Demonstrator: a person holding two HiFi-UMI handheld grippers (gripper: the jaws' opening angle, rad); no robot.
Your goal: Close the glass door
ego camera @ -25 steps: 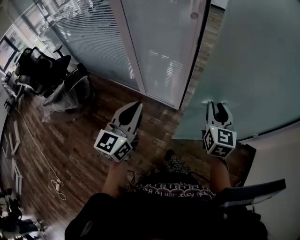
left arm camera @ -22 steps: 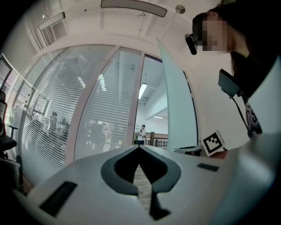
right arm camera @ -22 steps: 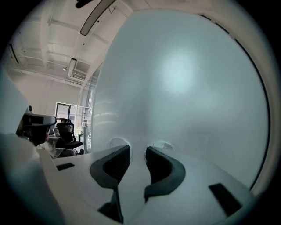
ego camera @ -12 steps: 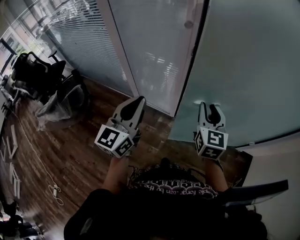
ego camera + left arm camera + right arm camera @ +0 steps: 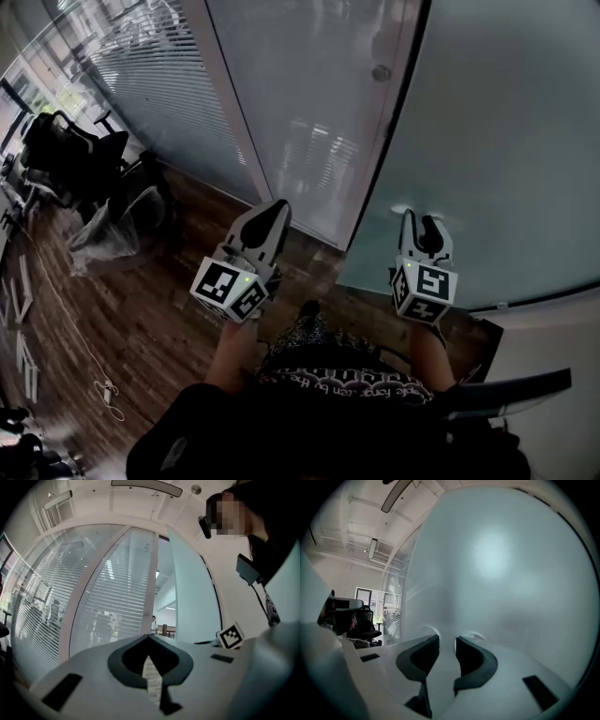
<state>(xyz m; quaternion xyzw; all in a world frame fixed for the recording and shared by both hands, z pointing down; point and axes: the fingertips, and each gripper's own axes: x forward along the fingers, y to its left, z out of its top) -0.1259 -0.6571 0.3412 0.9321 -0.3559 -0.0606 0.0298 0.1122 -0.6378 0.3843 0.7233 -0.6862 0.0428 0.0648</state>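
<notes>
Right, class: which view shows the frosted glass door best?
The head view: the glass door shows its free edge and bottom. The right gripper view is filled by blank frosted surface; the left gripper view catches it obliquely, a narrow pane.

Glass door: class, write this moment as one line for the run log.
task: close glass door | door: ajar | right claw: open, empty, tips at the pane | left claw: shut, empty, not on door
</notes>
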